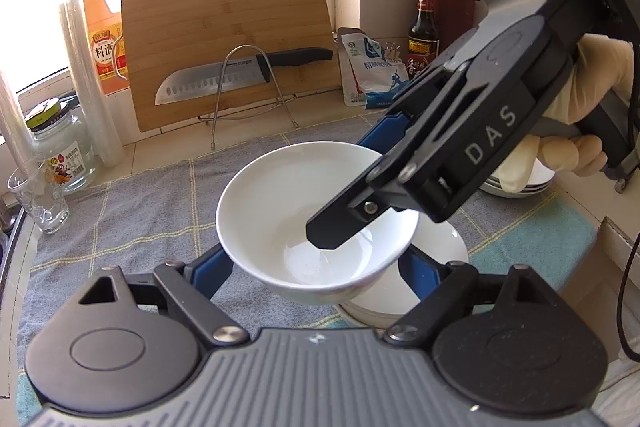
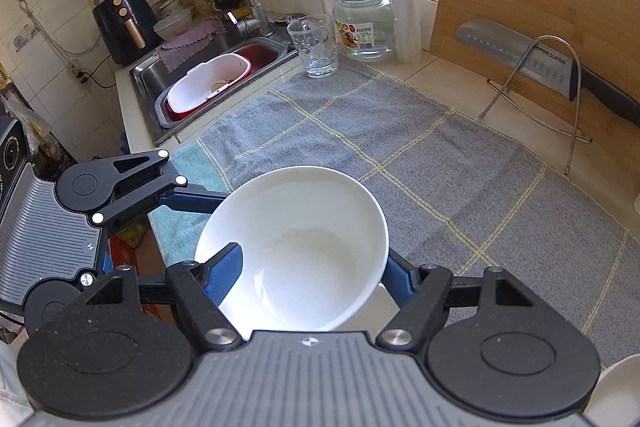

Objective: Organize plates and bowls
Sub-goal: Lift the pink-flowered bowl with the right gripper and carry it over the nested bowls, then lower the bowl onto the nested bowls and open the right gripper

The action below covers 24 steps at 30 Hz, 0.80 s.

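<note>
A white bowl (image 1: 312,223) hangs in the air above the grey checked towel (image 1: 132,211) on the bench, carried by both tools at once. The left hand-held gripper (image 1: 316,267) has its blue fingers pressed against the bowl's outer wall on either side. The right hand-held gripper (image 2: 308,267) is clamped across the rim, one finger inside the bowl and the other outside it. A gloved hand (image 1: 576,131) works the right tool.

Just beneath the carried bowl, slightly to the right, sits a second white bowl (image 1: 400,291), and farther right a small stack of dishes (image 1: 520,187) waits at the towel's edge. This looks like the nesting step: the next move probably calls for centring the held bowl over the lower one, lowering it level, then letting both tools go.
</note>
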Available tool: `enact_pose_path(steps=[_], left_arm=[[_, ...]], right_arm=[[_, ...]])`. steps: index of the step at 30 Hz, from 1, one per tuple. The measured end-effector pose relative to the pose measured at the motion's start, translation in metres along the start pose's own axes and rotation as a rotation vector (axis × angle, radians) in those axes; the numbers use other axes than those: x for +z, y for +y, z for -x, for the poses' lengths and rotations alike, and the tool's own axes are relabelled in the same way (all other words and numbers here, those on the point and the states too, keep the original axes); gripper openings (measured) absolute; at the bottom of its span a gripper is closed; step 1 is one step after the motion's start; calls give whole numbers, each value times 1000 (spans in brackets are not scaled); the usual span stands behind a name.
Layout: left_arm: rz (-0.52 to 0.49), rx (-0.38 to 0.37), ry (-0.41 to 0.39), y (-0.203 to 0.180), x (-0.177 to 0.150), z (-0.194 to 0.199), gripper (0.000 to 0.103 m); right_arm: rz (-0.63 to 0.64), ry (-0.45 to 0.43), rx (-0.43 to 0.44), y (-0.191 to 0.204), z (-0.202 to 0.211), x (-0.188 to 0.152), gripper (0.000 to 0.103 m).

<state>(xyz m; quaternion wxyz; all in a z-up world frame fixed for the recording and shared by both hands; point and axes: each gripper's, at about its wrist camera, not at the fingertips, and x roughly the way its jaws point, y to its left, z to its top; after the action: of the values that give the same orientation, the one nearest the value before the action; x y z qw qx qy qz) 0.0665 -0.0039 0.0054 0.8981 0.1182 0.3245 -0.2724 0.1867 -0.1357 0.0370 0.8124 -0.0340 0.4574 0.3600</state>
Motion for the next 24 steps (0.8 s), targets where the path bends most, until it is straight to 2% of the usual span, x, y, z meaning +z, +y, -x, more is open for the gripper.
enact_pose_path(steps=[12,24], left_arm=[[-11,-57,14,-30,3,-14,89],[6,-99,46,-41,-11,-20,89]], right_arm=[[-56,-5,-40,-18,15,-28,79],[-102,9,-41,-21,13,-53,82]])
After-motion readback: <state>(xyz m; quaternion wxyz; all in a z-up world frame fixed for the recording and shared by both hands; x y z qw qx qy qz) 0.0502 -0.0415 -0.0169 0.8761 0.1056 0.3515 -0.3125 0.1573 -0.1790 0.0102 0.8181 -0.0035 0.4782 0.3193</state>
